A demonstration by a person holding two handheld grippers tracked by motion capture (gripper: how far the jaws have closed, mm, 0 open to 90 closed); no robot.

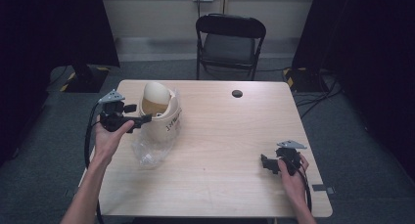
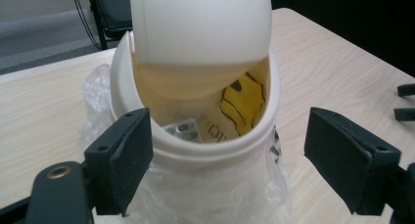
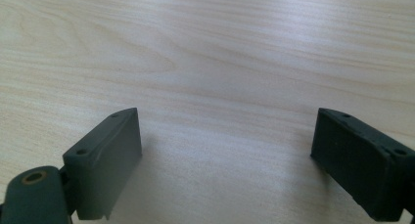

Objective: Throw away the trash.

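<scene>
Light wood table (image 1: 215,150), seen from above. A small cream bin (image 1: 161,114) with a domed swing lid (image 1: 155,93) stands at the table's left side, on or in a crumpled clear plastic bag (image 1: 149,148) that spreads toward the near edge. Handwritten marks on the bin's side, too small to read.

Left gripper (image 1: 142,119): held in the left hand (image 1: 110,136), jaws spread wide, pointing at the bin. In the left gripper view the bin (image 2: 195,150) sits between the two fingers (image 2: 122,160), rim just ahead of the pads, not clamped; whether either pad touches the wall I cannot tell. The lid (image 2: 200,28) is tipped, leaving an opening below it. Inside, beyond the fingers: something yellow with dark marks (image 2: 242,104) toward the right finger's side, and a blister pack of tablets (image 2: 185,128) nearer the left finger. Plastic bag (image 2: 98,87) shows around the bin's base and behind the left finger.

Right gripper (image 1: 269,164): held in the right hand (image 1: 293,177), low at the table's right near side, well apart from the bin. In the right gripper view its fingers (image 3: 107,155) stand wide apart with bare wood (image 3: 220,62) between and ahead of them.

A round dark cap (image 1: 237,93) lies in the tabletop toward the far edge. A black folding chair (image 1: 230,40) stands behind the table.
</scene>
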